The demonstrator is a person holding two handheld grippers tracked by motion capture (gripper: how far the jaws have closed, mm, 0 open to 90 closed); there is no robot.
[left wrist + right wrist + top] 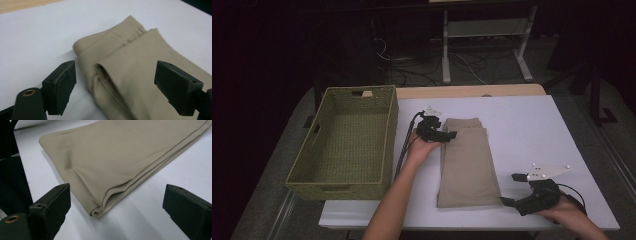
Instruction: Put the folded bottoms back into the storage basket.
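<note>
A: Where are the trousers (467,162) lying?

B: They are lying folded flat on the white surface (532,125), lengthwise away from the person, with the waistband at the far end. The basket (347,142) is sitting just to their left, apart from them.

A: And the left hand-held gripper (451,134)?

B: It is hovering at the far left corner of the cloth, by the waistband. In the left gripper view its jaws are standing wide with the folded edge between them, and the pads are not pressing on anything. That looks like lining up for a pinch on the layered edge, where all the folds can be caught together.

A: The right hand-held gripper (508,189)?

B: It is waiting at the near right corner, also wide, holding nothing. In the right gripper view the near fold corner is lying between the jaws but still ahead of the pads. I judge the two are taking opposite corners so the stack lifts without unfolding.

A: Anything getting in the way?

B: The surface around the cloth is bare. The basket's near wall is standing high, so the cloth would need lifting over it. The left cable (404,145) is trailing between basket and trousers, which could snag.
</note>
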